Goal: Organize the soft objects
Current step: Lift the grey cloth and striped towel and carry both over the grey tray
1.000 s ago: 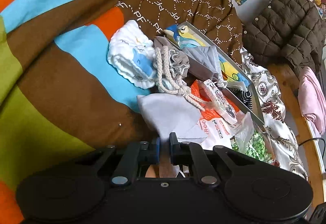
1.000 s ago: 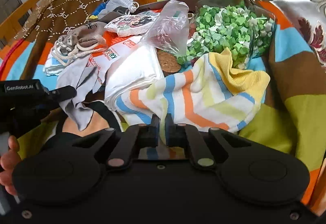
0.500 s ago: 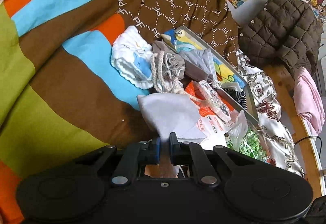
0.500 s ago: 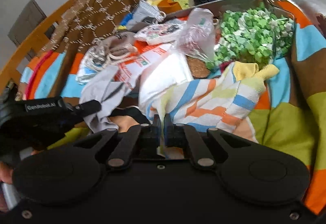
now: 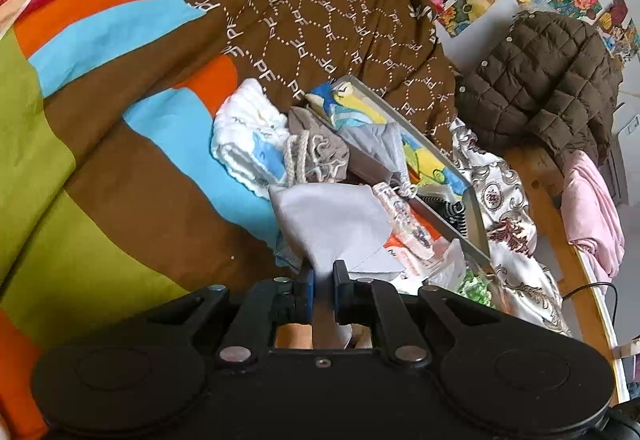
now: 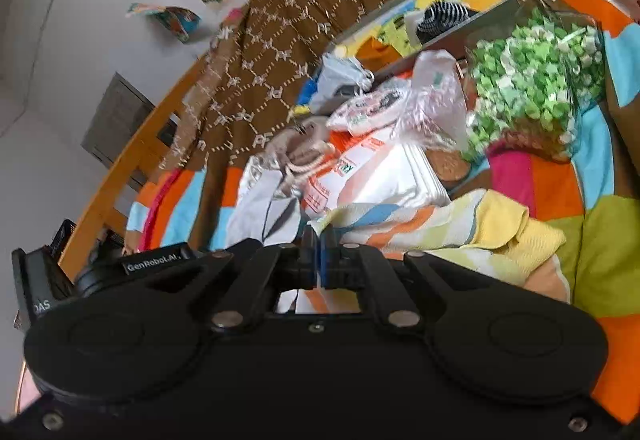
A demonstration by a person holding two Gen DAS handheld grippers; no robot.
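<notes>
The left gripper was clamped on the near corner of a pale grey cloth, its jaws nearly together with only the thin fabric between them. The right gripper was closed tight on the near edge of a striped knit towel, whose yellow end lay to the right on the colourful bedspread.

Both cloths trailed back into a heap: a drawstring pouch and a white frilled garment lay just beyond the grey cloth, and a bag of green paper stars sat at the far right, beside a shallow picture-lined box.

The step looked like lifting the two cloths free together. Done well, each pinch would stay firm, the lift slow, so that the pouch cord and the thin plastic bag resting on the pile were not dragged along. The right view was tilted and blurred, so steadying that wrist seemed wise.
</notes>
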